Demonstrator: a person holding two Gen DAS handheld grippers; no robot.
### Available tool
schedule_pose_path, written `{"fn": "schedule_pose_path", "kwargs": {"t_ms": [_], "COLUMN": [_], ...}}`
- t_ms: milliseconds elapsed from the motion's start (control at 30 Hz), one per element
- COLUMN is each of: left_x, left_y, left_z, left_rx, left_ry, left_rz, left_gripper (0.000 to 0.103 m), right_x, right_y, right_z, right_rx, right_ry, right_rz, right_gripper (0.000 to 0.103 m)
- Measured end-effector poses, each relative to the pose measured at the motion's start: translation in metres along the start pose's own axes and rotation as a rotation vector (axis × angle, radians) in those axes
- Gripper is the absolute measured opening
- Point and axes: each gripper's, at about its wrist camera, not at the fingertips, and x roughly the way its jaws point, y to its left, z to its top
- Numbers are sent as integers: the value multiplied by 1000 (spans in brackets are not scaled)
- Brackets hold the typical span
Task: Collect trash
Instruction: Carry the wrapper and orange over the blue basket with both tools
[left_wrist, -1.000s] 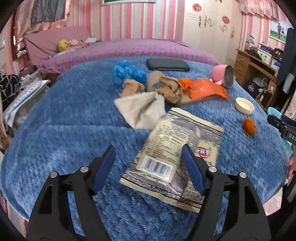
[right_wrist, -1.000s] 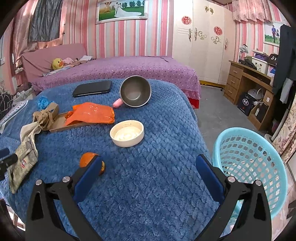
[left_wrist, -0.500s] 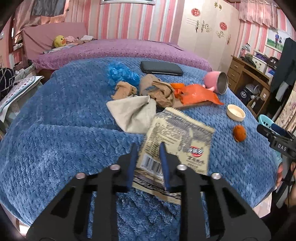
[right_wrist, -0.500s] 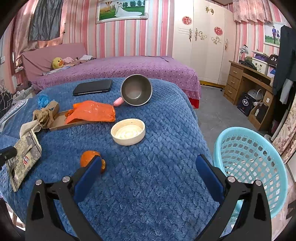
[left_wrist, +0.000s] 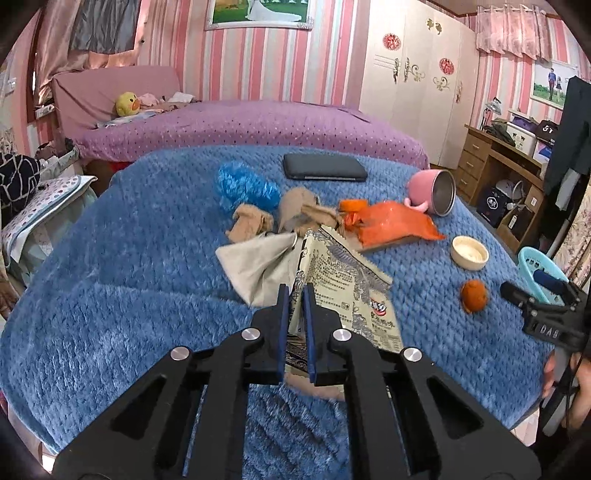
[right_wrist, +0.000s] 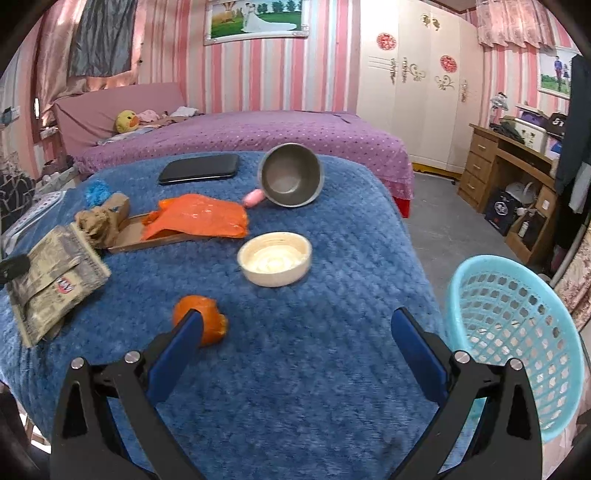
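We have the printed snack wrapper (left_wrist: 347, 291) pinched by its near edge in the left claw (left_wrist: 294, 295), low in the centre of the left wrist view; the jaws are drawn nearly together on the foil, and the rest of the bag fans up and to the right, seemingly lifted off the blue blanket (left_wrist: 122, 266), though we cannot tell whether its far end is clear; in the right wrist view the same wrapper (right_wrist: 55, 277) sits at the left edge, sagging.

The grip is thin, on one margin of a slick, limp bag; we judge it could slide out if swung quickly, or fold and catch air on the way across.

Just beside it at upper left lies the grey cloth (left_wrist: 258, 262), touching or overlapping the wrapper; it may drag along and come with it.

Further right on the blanket are the orange bag (left_wrist: 391, 225), the cream bowl (left_wrist: 469, 253) and the small orange ball (left_wrist: 474, 294); a low carry could sweep the ball or knock the bowl.

The blue basket (right_wrist: 517, 332) stands off the edge at lower right of the right wrist view; the right claw (right_wrist: 306, 332), its jaws wide apart and empty, hovers between wrapper and basket, so the two tools could collide.
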Motion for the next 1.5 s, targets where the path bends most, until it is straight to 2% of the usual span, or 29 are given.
{"fn": "schedule_pose_path", "kwargs": {"t_ms": [200, 233, 400, 467, 533, 667, 833, 1133, 1267, 1500], "left_x": [2, 2, 1, 0, -1, -6, -12, -12, -9, -10], "left_y": [-2, -1, 1, -1, -3, -8, -23, -82, -104, -155], "left_z": [3, 2, 2, 2, 1, 3, 9, 11, 13, 12], "left_rx": [7, 4, -2, 2, 9, 16, 13, 86, 58, 85], "left_ry": [-6, -3, -8, -13, -20, -42, -63, -78, -70, -76], "left_rz": [12, 14, 16, 16, 17, 13, 6, 27, -14, -74], "left_gripper": [7, 7, 7, 7, 6, 7, 6, 6, 6, 6], "right_x": [2, 5, 19, 26, 29, 22, 7, -6, -12, -26], "right_y": [24, 27, 43, 51, 56, 55, 34, -35, -69, -133], "right_z": [0, -1, -4, -7, -9, -8, 0, 11, 10, 8], "right_rx": [-52, -59, -98, -125, -140, -151, -123, -39, 1, 91], "right_ry": [3, 13, 64, 89, 105, 74, 25, 7, 5, -12], "right_rz": [45, 52, 91, 113, 137, 153, 146, 85, 48, -26], "right_gripper": [98, 95, 68, 46, 38, 30, 29, 29, 29, 29]}}
